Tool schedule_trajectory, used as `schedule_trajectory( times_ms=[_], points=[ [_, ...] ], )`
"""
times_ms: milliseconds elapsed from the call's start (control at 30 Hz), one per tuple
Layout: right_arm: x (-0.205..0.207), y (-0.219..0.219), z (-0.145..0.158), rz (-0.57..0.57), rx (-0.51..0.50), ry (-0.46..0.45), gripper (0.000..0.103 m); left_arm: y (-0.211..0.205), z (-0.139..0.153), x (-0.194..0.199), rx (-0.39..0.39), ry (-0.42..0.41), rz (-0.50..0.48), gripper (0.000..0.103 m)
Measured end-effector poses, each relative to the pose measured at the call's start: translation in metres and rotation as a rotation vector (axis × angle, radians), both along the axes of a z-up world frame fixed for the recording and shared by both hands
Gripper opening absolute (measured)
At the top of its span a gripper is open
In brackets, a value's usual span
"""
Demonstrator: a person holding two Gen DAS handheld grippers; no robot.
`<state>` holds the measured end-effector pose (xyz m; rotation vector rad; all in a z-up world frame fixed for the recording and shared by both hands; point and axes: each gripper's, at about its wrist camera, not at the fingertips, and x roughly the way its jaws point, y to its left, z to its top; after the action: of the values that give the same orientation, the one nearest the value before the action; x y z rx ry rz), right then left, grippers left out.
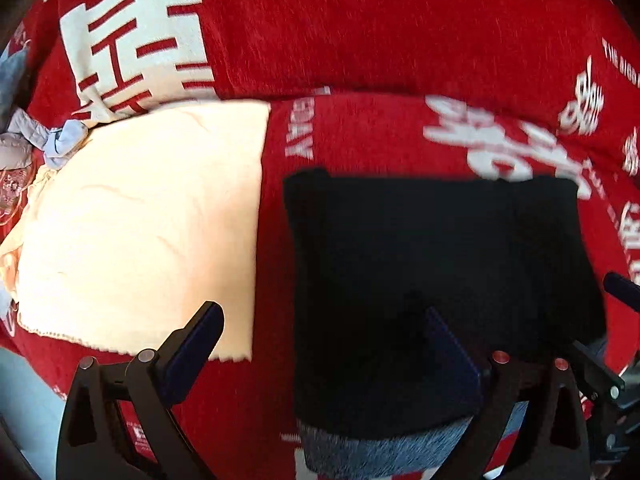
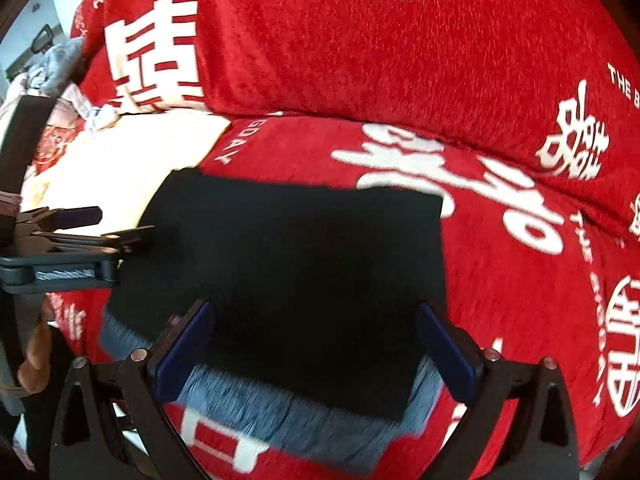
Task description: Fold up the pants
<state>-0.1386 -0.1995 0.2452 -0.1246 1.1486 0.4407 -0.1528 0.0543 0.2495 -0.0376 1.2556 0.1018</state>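
The pants [image 1: 440, 248] lie as a black folded rectangle on the red sofa seat. A strip of blue-grey fabric [image 2: 288, 408] shows along their near edge. My left gripper [image 1: 324, 328] hangs open over the pants' left edge, its right finger above the black cloth and its left finger over a cream cloth. My right gripper [image 2: 316, 320] is open too, straddling the near part of the pants [image 2: 304, 248] with nothing pressed between its pads. The left gripper [image 2: 104, 226] shows at the left of the right wrist view, beside the pants.
A folded cream cloth [image 1: 152, 220] lies on the seat just left of the pants. The sofa's backrest [image 1: 360, 32], covered in red fabric with white characters, rises behind. Crumpled grey and pale clothes [image 1: 52, 140] are piled at the far left.
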Motion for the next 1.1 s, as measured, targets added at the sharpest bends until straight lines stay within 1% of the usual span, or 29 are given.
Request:
schedule_trajectory(
  times_ms=[33, 67, 133, 200, 300, 400, 500, 567, 667, 800, 900, 967, 1033, 1100],
  points=[
    [-0.003, 0.000, -0.009, 0.009, 0.004, 0.032, 0.101, -0.001, -0.008, -0.002, 0.001, 0.024, 0.000, 0.102],
    [-0.006, 0.000, -0.019, 0.017, -0.014, 0.049, 0.101, -0.001, -0.014, -0.003, -0.010, 0.033, 0.004, 0.102],
    [-0.012, 0.004, -0.023, 0.031, -0.060, 0.016, 0.101, 0.000, -0.012, -0.006, -0.023, 0.027, 0.017, 0.102],
    [-0.017, 0.007, -0.017, 0.031, -0.080, 0.003, 0.101, -0.001, -0.003, -0.011, -0.024, 0.011, 0.014, 0.102],
    [-0.025, 0.004, -0.005, 0.030, -0.041, -0.010, 0.101, -0.003, 0.010, -0.024, -0.011, -0.029, 0.005, 0.102],
    [-0.037, 0.001, 0.001, 0.026, -0.038, -0.032, 0.101, -0.002, 0.013, -0.039, -0.035, -0.044, 0.012, 0.102],
    [-0.042, -0.003, -0.007, 0.018, -0.039, -0.012, 0.101, -0.004, 0.000, -0.044, -0.028, -0.013, 0.007, 0.102],
    [-0.041, -0.004, -0.018, 0.002, -0.060, 0.008, 0.101, -0.005, -0.011, -0.044, -0.041, 0.005, 0.012, 0.102],
    [-0.041, -0.006, -0.022, -0.012, -0.076, 0.007, 0.102, -0.005, -0.011, -0.043, -0.048, 0.006, 0.020, 0.102],
    [-0.045, -0.010, -0.014, -0.024, -0.058, 0.009, 0.102, -0.008, -0.002, -0.049, -0.027, -0.004, 0.007, 0.102],
    [-0.053, -0.015, 0.000, -0.042, -0.022, -0.023, 0.102, -0.009, 0.007, -0.060, -0.029, -0.036, 0.008, 0.102],
    [-0.059, -0.014, 0.005, -0.034, 0.012, -0.037, 0.102, -0.009, 0.004, -0.062, -0.020, -0.031, 0.008, 0.102],
    [-0.060, -0.009, -0.001, -0.015, 0.009, -0.025, 0.102, -0.009, -0.009, -0.060, -0.022, 0.012, 0.009, 0.102],
    [-0.057, -0.005, -0.018, -0.005, -0.010, 0.024, 0.102, -0.007, -0.013, -0.060, -0.044, 0.023, 0.019, 0.102]
  ],
)
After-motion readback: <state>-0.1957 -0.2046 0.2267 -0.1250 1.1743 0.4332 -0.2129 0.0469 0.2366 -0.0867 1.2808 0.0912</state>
